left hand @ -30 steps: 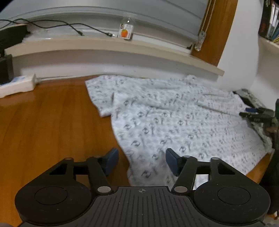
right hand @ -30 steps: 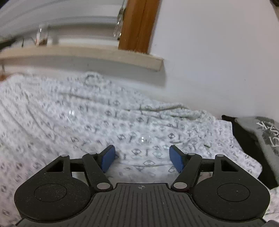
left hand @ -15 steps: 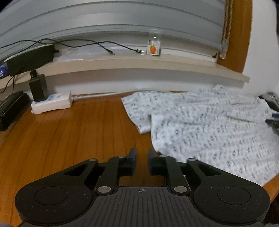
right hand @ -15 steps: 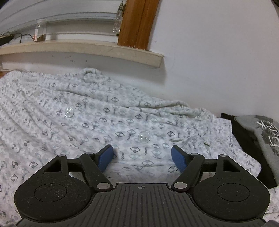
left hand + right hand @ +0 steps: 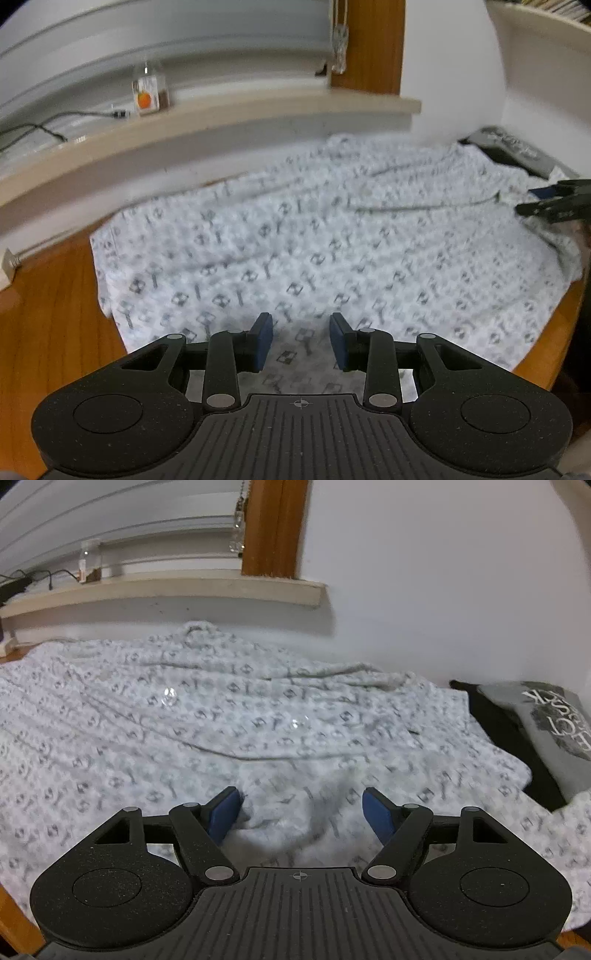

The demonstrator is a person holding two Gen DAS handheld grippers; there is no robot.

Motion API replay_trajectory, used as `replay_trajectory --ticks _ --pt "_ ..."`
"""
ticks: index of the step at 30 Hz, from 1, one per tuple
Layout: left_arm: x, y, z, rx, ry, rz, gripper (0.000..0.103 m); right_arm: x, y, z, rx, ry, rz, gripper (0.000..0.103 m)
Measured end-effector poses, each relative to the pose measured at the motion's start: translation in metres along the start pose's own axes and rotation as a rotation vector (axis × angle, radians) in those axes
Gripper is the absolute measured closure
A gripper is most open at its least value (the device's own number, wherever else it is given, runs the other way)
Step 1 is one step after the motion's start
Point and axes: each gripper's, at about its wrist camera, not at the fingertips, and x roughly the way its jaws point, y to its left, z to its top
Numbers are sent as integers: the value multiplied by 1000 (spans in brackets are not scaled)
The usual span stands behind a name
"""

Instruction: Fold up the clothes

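Patterned shirt [image 5: 332, 258] lying spread flat on wooden table [image 5: 48, 332], below window ledge [image 5: 221, 122]; left gripper [image 5: 301, 341] hovering over near hem, jaws parted, gripping nothing; right gripper [image 5: 301, 814] gaping wide, straddling raised fold, empty

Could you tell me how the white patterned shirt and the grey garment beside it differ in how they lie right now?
The white patterned shirt lies spread open across the wooden table, while the grey garment sits as a compact bundle on something black at the shirt's right. The shirt carries a small repeated print; the grey garment shows large lettering. Both open grippers, left gripper and right gripper, hover over the shirt, none over the grey garment. Both are clothes lying near the wall.
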Motion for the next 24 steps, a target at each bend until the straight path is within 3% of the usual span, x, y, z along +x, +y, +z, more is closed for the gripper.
replay_trajectory --ticks 1,2,3,4,8,11,14,16,19,24 --pt "2 0 -2 -2 6 2 66 -1 -3 -2 13 2 19 55" --pt "3 1 -3 -4 12 2 66 -4 -6 -4 34 5 39 64" --pt "2 2 -4 -7 12 -3 66 -8 -9 -6 56 7 57 85" --pt "1 4 -4 -9 14 -3 67 -16 -14 -8 66 -2 56 94" --pt "-5 8 -8 -1 18 4 67 -64 -41 -20 91 -45 -36 94" --pt "-15 5 -12 26 8 17 67 -97 -61 -34 144 -12 -104 93" --pt "-26 3 -17 52 -1 30 65 -114 -59 -45 114 22 -148 80" --pt "-33 1 -21 70 -7 39 62 -125 -48 -46 77 1 -170 78" --pt "-47 -6 -25 106 -12 36 62 -130 -23 -40 23 -29 -111 69" --pt "-67 -24 -31 207 3 16 62 -120 26 -28 -78 -24 54 65"
